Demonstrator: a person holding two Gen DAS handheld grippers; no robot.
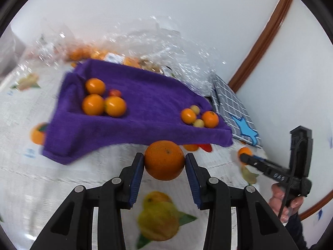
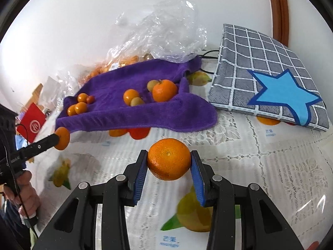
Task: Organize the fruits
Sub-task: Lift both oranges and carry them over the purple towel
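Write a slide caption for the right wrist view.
Right gripper holds an orange before a purple towel bearing sorted fruit.

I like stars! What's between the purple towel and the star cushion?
In the right wrist view, only bare fruit-print tablecloth separates the purple towel and star cushion.

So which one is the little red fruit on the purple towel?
Find the purple towel spread on the table, then the bunch of three oranges at its left end in the left wrist view. The little red fruit sits tucked behind them, smaller than any orange and the only red one on the towel.
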